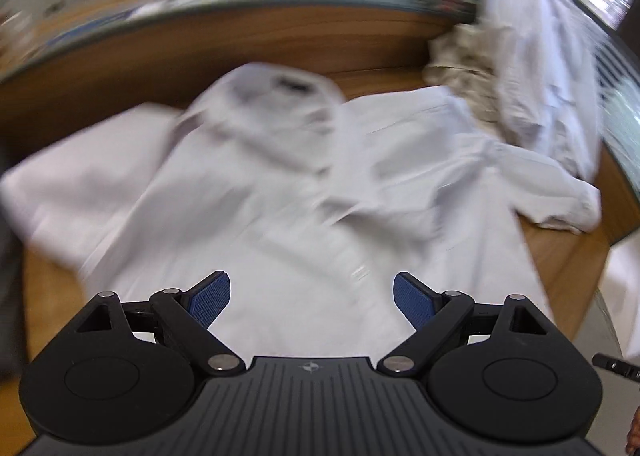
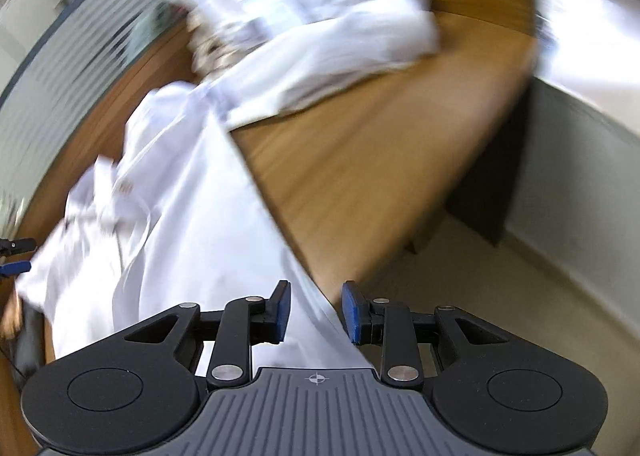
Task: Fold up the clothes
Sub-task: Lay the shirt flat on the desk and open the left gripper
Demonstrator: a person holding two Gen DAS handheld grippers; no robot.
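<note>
The white shirt [image 1: 280,192] lies spread on the wooden table [image 2: 360,176], collar far from the left gripper [image 1: 311,298]. It looks soft, light and floppy. Both the left gripper and the right gripper [image 2: 315,312] are open and hold nothing. I would grab a hem or sleeve edge.

The right hand-held gripper [image 2: 314,310] is hovering above the edge of a white cotton shirt [image 2: 192,216], its blue pads standing apart with nothing pressed between them. The shirt is lying spread across the brown wooden worktop [image 2: 380,160]. A blurred pile of white clothes [image 2: 304,12] is sitting farther back.
</note>
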